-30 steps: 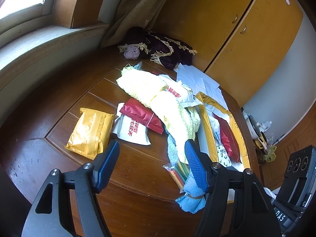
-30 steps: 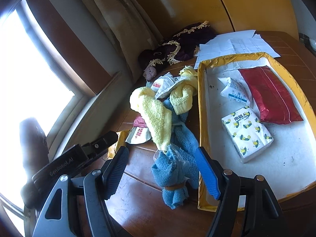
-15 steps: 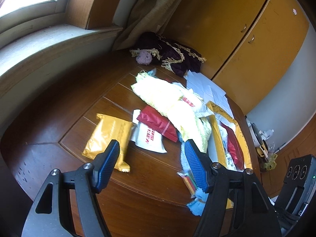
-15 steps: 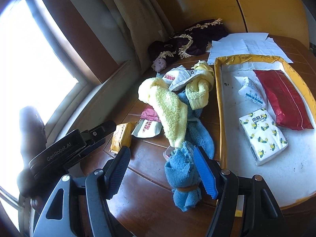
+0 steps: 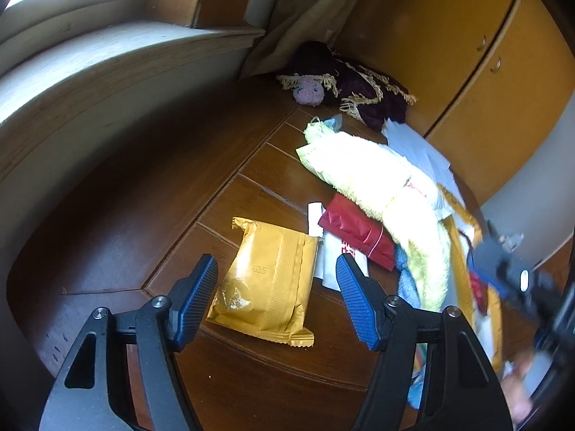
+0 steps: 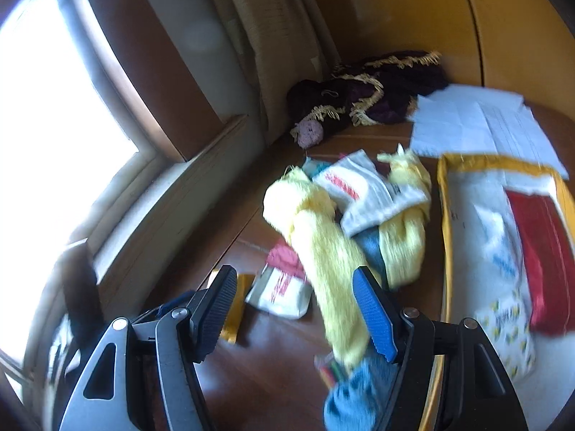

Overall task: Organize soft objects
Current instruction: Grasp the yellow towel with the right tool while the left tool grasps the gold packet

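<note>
Both grippers have swung left: left gripper [image 5: 276, 296], jaws spread, now frames the gold packet [image 5: 267, 282]; right gripper [image 6: 294, 310], also spread, nears the yellow towel [image 6: 323, 251]. Next: descend and pinch.

This is a lived-in room of a home: a dark wooden worktop [image 5: 151, 186] stands by a window sill [image 5: 107, 57] with a beige curtain [image 6: 266, 57], yellow-orange cupboard doors [image 5: 467, 43] line the wall, and towels [image 5: 377, 176], snack packets [image 5: 273, 280] and papers [image 6: 478, 122] lie scattered about.
</note>
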